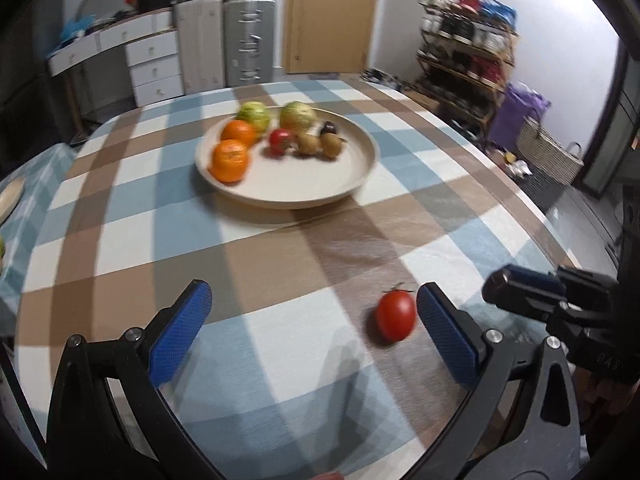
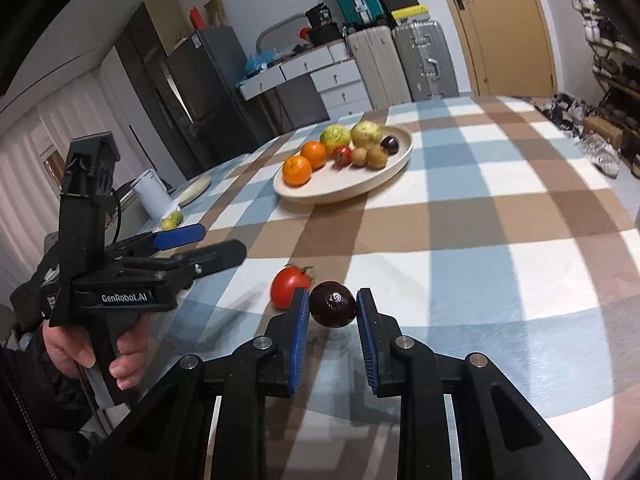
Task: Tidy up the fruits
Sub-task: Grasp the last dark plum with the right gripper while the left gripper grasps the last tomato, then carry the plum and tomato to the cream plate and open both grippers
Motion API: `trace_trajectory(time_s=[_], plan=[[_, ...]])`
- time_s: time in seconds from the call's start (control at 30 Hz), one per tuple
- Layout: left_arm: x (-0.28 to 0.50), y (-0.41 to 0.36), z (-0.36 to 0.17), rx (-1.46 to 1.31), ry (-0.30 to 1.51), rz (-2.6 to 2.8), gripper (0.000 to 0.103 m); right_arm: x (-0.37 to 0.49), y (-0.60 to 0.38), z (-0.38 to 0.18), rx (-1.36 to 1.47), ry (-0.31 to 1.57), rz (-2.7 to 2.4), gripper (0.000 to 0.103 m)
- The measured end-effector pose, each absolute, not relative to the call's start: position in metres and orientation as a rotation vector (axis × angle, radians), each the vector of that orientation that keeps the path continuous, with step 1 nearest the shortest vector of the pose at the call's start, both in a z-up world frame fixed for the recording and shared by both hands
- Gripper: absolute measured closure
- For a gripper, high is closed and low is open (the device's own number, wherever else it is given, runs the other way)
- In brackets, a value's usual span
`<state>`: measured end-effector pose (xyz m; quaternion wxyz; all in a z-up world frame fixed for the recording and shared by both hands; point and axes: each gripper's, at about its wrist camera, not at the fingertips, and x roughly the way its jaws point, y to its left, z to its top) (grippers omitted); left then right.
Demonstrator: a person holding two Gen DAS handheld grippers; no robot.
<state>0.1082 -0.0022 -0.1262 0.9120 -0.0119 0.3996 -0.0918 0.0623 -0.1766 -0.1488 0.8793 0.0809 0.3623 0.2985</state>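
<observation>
My right gripper [image 2: 333,309] is shut on a dark plum [image 2: 333,303], held low over the checked tablecloth. Just to its left a red tomato [image 2: 289,286] lies on the cloth. In the left wrist view that tomato [image 1: 396,316] sits close inside the right finger of my left gripper [image 1: 316,316], which is open and touches nothing. Farther back stands a round beige plate [image 1: 320,196] [image 2: 340,188] with two oranges [image 1: 230,160], two green-yellow fruits, a small tomato, two kiwis and a dark plum. A hand [image 2: 120,354] holds the left gripper [image 2: 216,243].
At the table's far left are a small plate [image 2: 196,190], a white canister [image 2: 152,194] and a yellow-green fruit [image 2: 172,220]. Beyond the table stand suitcases [image 2: 424,62], drawers, a door and a shoe rack [image 1: 468,56]. The right gripper's tip [image 1: 520,286] shows at right.
</observation>
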Motion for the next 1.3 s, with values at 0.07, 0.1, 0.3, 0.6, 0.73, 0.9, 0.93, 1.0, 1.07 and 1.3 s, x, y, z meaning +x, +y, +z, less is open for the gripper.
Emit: trace_trajectory(time_s=[0.07, 0.1, 0.3, 0.6, 0.73, 0.9, 0.93, 1.0, 1.07, 1.3], plan=[[0.113, -0.012, -0.13, -0.015, 0.845, -0.209, 0.001, 0.063, -0.183, -0.148, 0.179, 0.747, 0.617, 0.078], [0.114, -0.015, -0.132, -0.017, 0.854, -0.224, 0.001, 0.064, -0.187, -0.147, 0.185, 0.747, 0.609, 0.078], [0.123, -0.031, -0.144, -0.012, 0.899, -0.276, 0.003, 0.062, -0.195, -0.139, 0.191, 0.725, 0.614, 0.078], [0.126, -0.038, -0.154, 0.02, 0.929, -0.308, 0.048, 0.063, -0.202, -0.141, 0.213, 0.711, 0.636, 0.078], [0.125, -0.037, -0.151, -0.008, 0.93, -0.356, 0.078, 0.063, -0.202, -0.141, 0.214, 0.71, 0.641, 0.078], [0.124, -0.035, -0.151, -0.024, 0.932, -0.372, 0.078, 0.062, -0.201, -0.141, 0.212, 0.71, 0.646, 0.078], [0.124, -0.034, -0.151, -0.026, 0.929, -0.367, 0.078, 0.062, -0.2, -0.141, 0.211, 0.71, 0.647, 0.078], [0.124, -0.031, -0.148, -0.031, 0.921, -0.363, 0.078, 0.062, -0.2, -0.141, 0.212, 0.711, 0.645, 0.078], [0.125, -0.027, -0.144, -0.04, 0.909, -0.357, 0.078, 0.063, -0.199, -0.141, 0.21, 0.713, 0.645, 0.078], [0.142, -0.002, -0.124, -0.093, 0.865, -0.336, 0.078, 0.074, -0.193, -0.138, 0.204, 0.729, 0.661, 0.078]])
